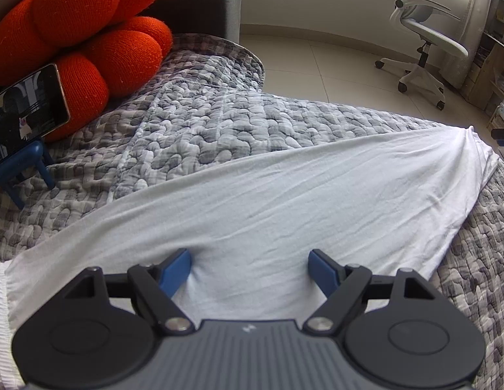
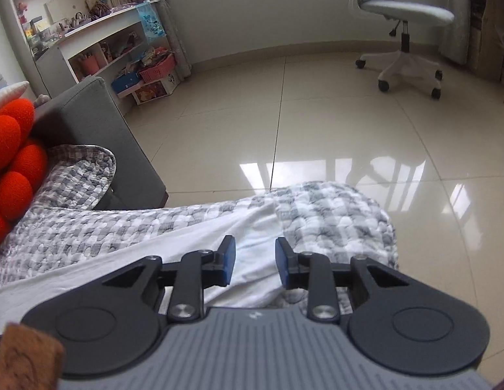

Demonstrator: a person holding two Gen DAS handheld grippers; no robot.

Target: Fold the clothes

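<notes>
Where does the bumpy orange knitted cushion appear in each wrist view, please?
Left wrist view: the bumpy orange knitted cushion fills the upper left corner, behind a phone on a blue stand.
Right wrist view: it shows only as a sliver at the left edge.
Shared landmark: the white swivel office chair on the tiled floor, upper right in both.

Left wrist view: mounted behind the left gripper [image 1: 248, 269], angled steeply down, close above a white cotton garment [image 1: 252, 201] spread on a grey-and-white checked quilted blanket [image 1: 200, 123]; faces toward an orange knotted cushion [image 1: 89, 32] and tiled floor. Right wrist view: behind the right gripper [image 2: 255, 260], angled down from the blanket's edge [image 2: 333, 214], facing outward over glossy beige floor tiles [image 2: 317, 113] toward white shelving [image 2: 89, 32]. Shared: garment, blanket, cushion, dark grey sofa arm [image 2: 89, 113], white swivel office chair [image 2: 404, 16].
</notes>
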